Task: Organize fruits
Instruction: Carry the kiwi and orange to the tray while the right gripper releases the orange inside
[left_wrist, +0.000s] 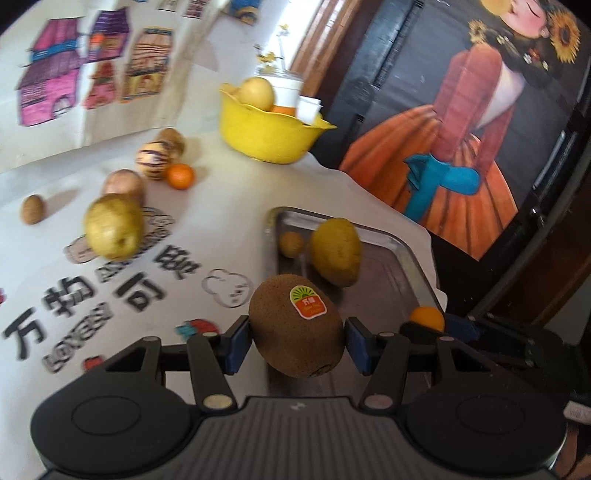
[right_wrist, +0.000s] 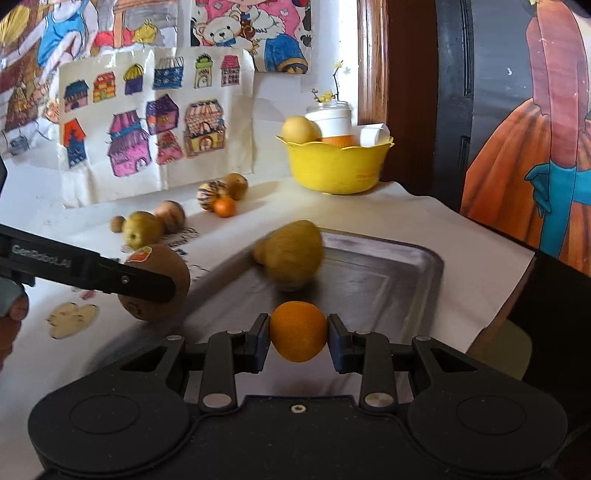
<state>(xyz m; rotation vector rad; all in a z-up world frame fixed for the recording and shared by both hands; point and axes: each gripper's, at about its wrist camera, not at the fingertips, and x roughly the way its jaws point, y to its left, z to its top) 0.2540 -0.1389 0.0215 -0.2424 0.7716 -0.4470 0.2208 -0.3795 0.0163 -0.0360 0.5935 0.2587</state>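
Note:
My left gripper (left_wrist: 297, 338) is shut on a brown kiwi (left_wrist: 295, 325) with an orange sticker, held above the near left edge of the metal tray (left_wrist: 399, 269). My right gripper (right_wrist: 298, 338) is shut on a small orange (right_wrist: 298, 330), held over the tray (right_wrist: 388, 280). The orange (left_wrist: 427, 318) and the kiwi (right_wrist: 157, 282) each show in the other view. A yellow-green pear (left_wrist: 335, 252) and a small brown fruit (left_wrist: 291, 243) lie in the tray. On the cloth lie a pear (left_wrist: 113, 230), a striped melon (left_wrist: 154, 155), an orange (left_wrist: 180, 176) and brown fruits.
A yellow bowl (left_wrist: 266, 136) with a pear, an orange and white cups stands at the table's back right. Drawings hang on the wall behind. The table edge (left_wrist: 428, 236) runs just right of the tray, with a large painting (left_wrist: 461, 129) beyond.

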